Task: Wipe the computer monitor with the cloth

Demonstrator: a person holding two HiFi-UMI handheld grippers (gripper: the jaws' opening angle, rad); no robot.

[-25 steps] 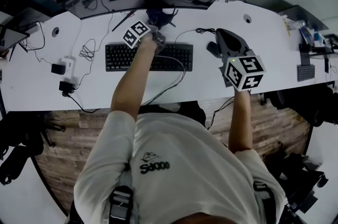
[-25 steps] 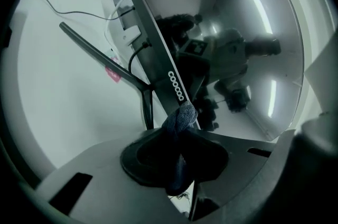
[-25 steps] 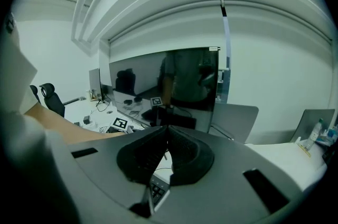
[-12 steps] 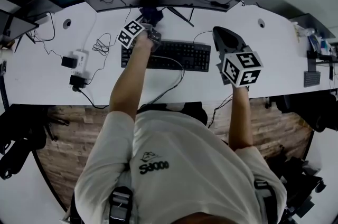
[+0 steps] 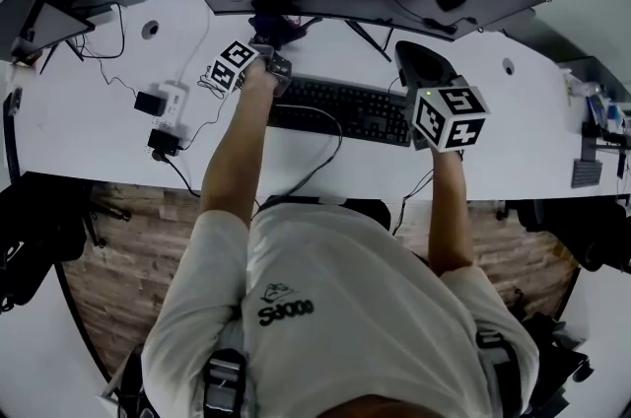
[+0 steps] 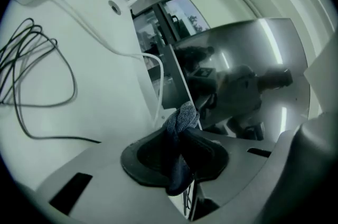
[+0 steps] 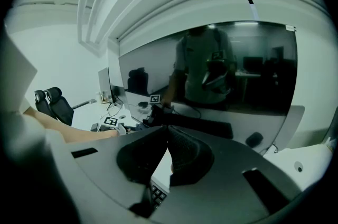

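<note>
The desk (image 5: 537, 145) lies bare to the right of the keyboard (image 5: 340, 105), while adapters (image 5: 170, 101) and their cords crowd the left side. The right gripper (image 5: 412, 59) hovers over the keyboard's right end, its jaws together on nothing (only keys show beneath them). Farther in, the left gripper (image 6: 182, 130) is clamped on the cloth (image 6: 183, 116), a crumpled blue-grey wad right at the side edge of the monitor (image 6: 237, 70). The monitor's dark screen is glossy and mirrors the room.

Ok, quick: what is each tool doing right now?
Left tool: shut on the cloth.
Right tool: shut, nothing between its jaws.
</note>
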